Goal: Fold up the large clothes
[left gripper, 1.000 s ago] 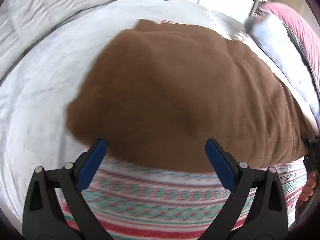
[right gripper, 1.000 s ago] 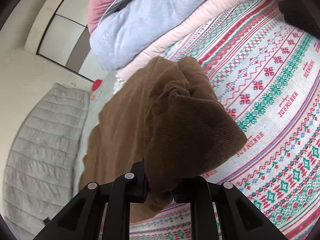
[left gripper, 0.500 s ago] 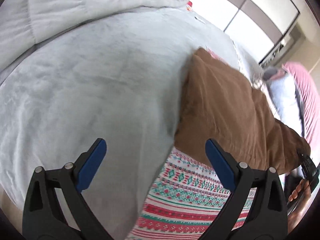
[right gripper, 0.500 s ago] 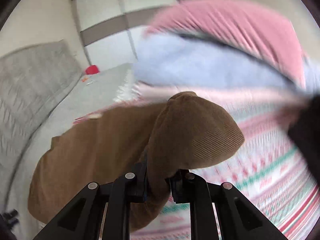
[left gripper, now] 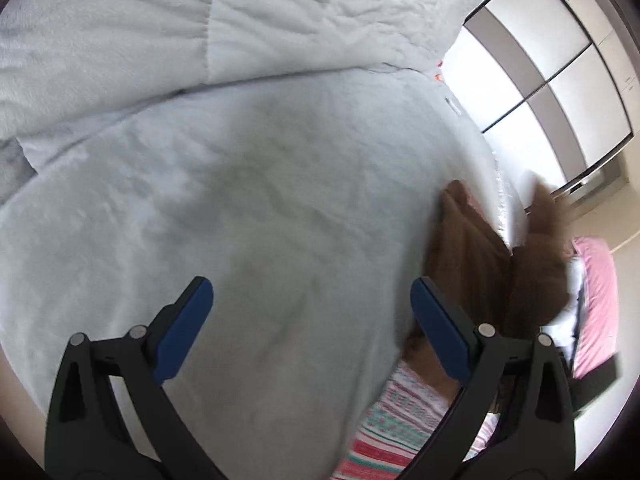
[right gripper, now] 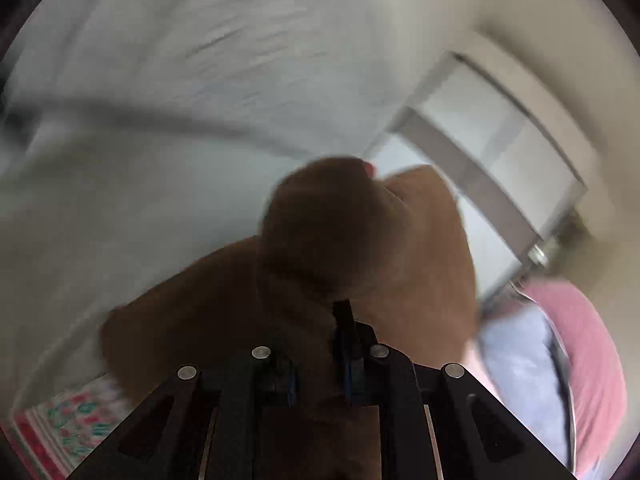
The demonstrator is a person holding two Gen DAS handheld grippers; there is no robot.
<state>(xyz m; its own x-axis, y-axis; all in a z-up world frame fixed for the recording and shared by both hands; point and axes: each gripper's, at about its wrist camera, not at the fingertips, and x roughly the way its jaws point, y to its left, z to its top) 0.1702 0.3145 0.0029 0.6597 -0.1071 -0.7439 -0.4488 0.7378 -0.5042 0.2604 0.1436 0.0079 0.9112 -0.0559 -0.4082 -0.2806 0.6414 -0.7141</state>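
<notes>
A brown corduroy garment (right gripper: 340, 248) hangs bunched from my right gripper (right gripper: 320, 364), which is shut on it and holds it lifted; the view is motion-blurred. In the left wrist view the same brown garment (left gripper: 476, 264) shows at the right, raised and blurred, beside my right finger. My left gripper (left gripper: 312, 328) is open and empty over the pale grey blanket (left gripper: 260, 208), left of the garment.
A patterned red, green and white bedspread (left gripper: 396, 424) lies under the garment. A grey quilt (left gripper: 240, 20) lies at the back. Pink and light blue folded items (right gripper: 560, 360) are stacked at the right. Wardrobe doors (left gripper: 552, 80) stand beyond.
My right gripper has swung up and left, lifting the brown garment off the bedspread. My left gripper has turned left, away from the garment, toward the grey blanket.
</notes>
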